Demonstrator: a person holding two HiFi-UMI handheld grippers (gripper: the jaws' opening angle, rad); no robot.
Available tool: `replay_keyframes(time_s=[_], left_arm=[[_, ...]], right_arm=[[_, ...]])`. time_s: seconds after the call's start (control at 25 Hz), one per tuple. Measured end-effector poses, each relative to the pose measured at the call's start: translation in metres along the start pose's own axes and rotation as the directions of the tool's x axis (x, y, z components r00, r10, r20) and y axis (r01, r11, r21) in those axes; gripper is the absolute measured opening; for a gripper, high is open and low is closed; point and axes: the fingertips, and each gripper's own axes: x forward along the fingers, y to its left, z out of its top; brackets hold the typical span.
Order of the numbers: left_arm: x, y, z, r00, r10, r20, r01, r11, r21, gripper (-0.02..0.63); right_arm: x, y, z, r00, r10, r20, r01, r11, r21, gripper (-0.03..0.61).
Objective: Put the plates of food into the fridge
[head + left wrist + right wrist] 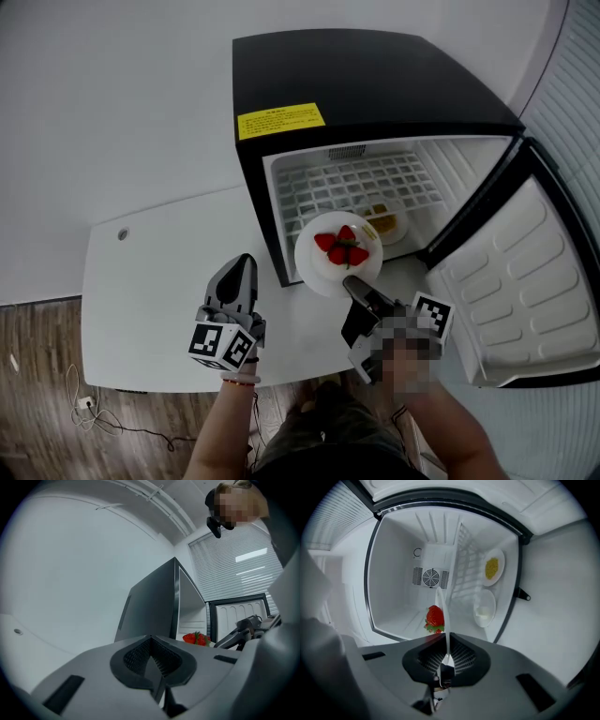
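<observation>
Strawberry plate (pixel 337 253) hung at the fridge (pixel 375 84) opening, rim pinched in the nearly closed right gripper (pixel 446 656). Empty left gripper (pixel 152 660), fingers together, over the table (pixel 159 281). Yellow-food plate (pixel 386 225) sat right on the shelf (pixel 319 183); left side free, door (pixel 525 281) wide.

The fridge (pixel 375 103) stands on the table (pixel 141 300), its door (pixel 525 272) open to the right. The strawberry plate (pixel 319 272) hangs at the opening, before another plate (pixel 405 225) inside.
</observation>
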Motion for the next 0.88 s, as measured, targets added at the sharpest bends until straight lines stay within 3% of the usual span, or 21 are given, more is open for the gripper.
replay_keyframes(time_s=[0.44,0.88], left_arm=[[0.042,0.023,0.017,0.999,0.03,0.027,-0.03,0.999,0.013,0.006],[0.056,0.029,0.016,0.999,0.039,0.031,-0.039,0.999,0.009,0.006]], right_arm=[[0.057,0.016,0.028,1.0,-0.014,-0.016,0.015,0.998,0.063,0.02],[0.081,0.018,0.042,0.998,-0.06,0.02,0.054,0.975,0.218,0.02]])
